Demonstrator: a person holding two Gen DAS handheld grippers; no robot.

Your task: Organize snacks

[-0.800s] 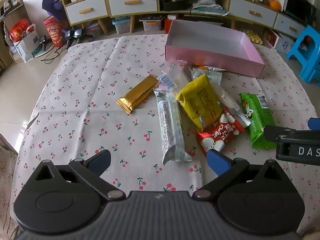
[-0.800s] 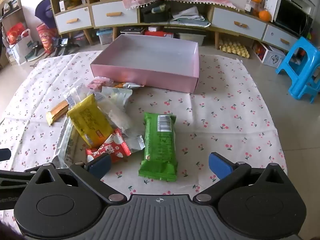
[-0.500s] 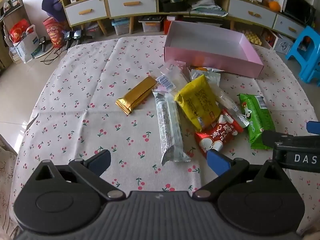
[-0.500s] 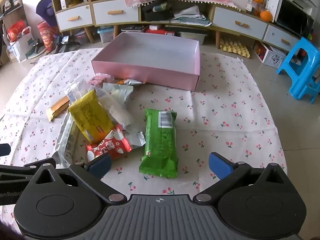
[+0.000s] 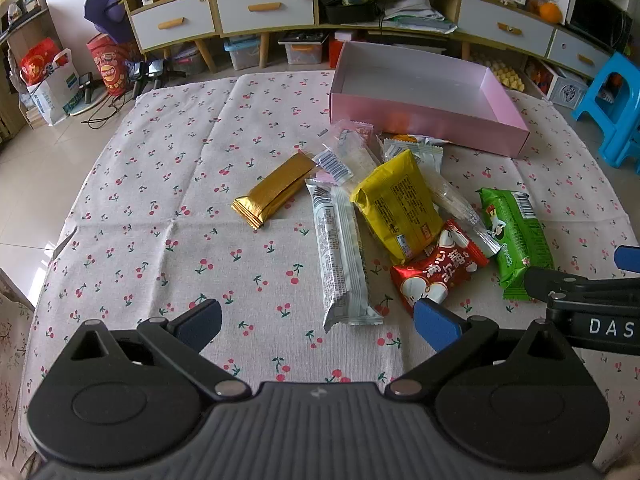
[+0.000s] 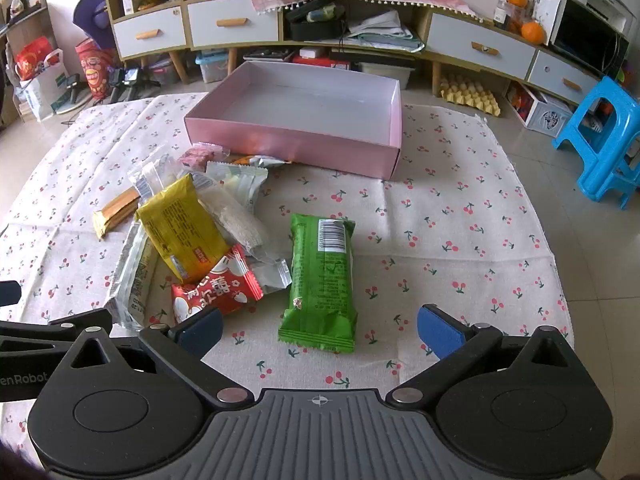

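Observation:
Several snack packs lie in a heap on the cherry-print cloth: a gold bar (image 5: 274,193), a long silver pack (image 5: 341,264), a yellow pack (image 5: 400,206), a red pack (image 5: 438,270) and a green pack (image 5: 514,232) (image 6: 322,276). Behind them stands an empty pink box (image 5: 424,116) (image 6: 296,140). My left gripper (image 5: 318,320) hovers open above the near end of the silver pack, holding nothing. My right gripper (image 6: 320,326) is open over the near end of the green pack, empty too. Its arm shows at the right edge of the left wrist view.
The cloth-covered table (image 6: 460,220) ends near the floor tiles on all sides. A blue plastic stool (image 6: 604,140) stands to the right. Low cabinets with drawers (image 6: 232,22) and floor clutter line the back wall.
Both grippers have drawn slightly back and up from the snacks, which sit a little farther away in each view. Nothing on the table has moved and both stay open.

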